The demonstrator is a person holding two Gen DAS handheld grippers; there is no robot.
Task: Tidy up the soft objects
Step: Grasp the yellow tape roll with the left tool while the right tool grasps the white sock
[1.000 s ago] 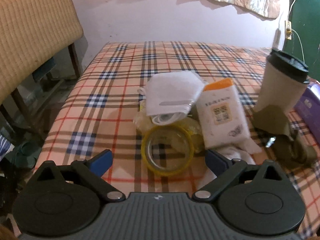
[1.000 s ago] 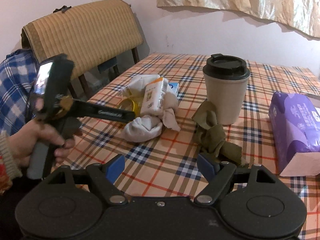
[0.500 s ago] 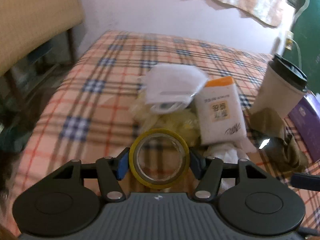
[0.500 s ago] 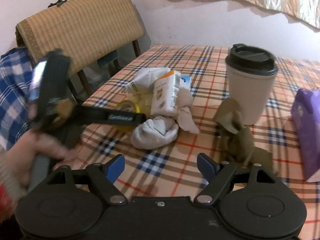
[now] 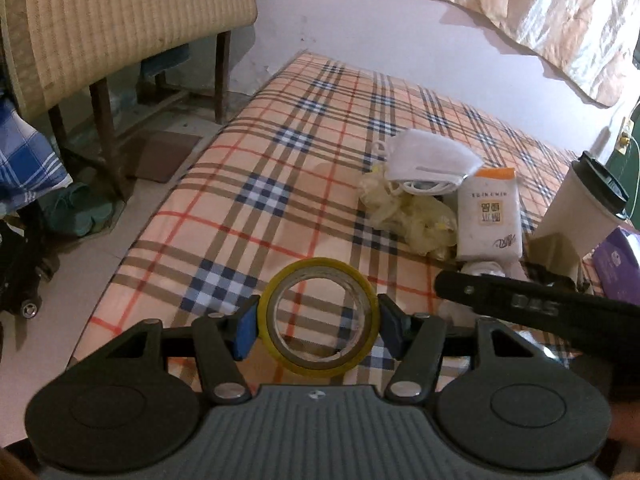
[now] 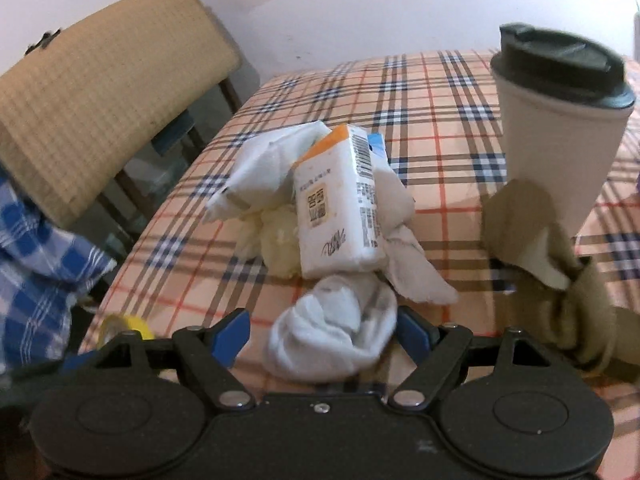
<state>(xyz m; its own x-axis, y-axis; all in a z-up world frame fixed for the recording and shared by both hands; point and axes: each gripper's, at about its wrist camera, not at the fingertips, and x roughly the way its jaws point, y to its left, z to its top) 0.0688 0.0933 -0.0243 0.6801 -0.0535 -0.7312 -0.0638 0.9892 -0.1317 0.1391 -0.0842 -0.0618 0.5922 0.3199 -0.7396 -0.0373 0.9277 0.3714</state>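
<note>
My left gripper (image 5: pixel 318 330) is shut on a yellow tape roll (image 5: pixel 320 268), held upright above the plaid tablecloth (image 5: pixel 256 196), left of the pile. The pile holds a white face mask (image 5: pixel 432 158), crumpled yellowish plastic (image 5: pixel 408 216) and a white tissue pack (image 5: pixel 489 214). In the right wrist view a balled white sock (image 6: pixel 320 344) lies between the jaws of my right gripper (image 6: pixel 322 330), which are closing. The left pad still stands clear of the sock. An olive cloth (image 6: pixel 560 280) lies to its right. The tape roll (image 6: pixel 124 326) shows at lower left.
A paper cup (image 6: pixel 560 120) with a black lid stands behind the olive cloth. A purple pack (image 5: pixel 616 260) sits at the far right. A woven-back chair (image 5: pixel 120 20) stands left of the table, with the table's left edge (image 5: pixel 168 216) close by.
The left gripper shut on the tape roll and carried it left, away from the pile. The right gripper came forward and down until the white sock lay between its jaws.
</note>
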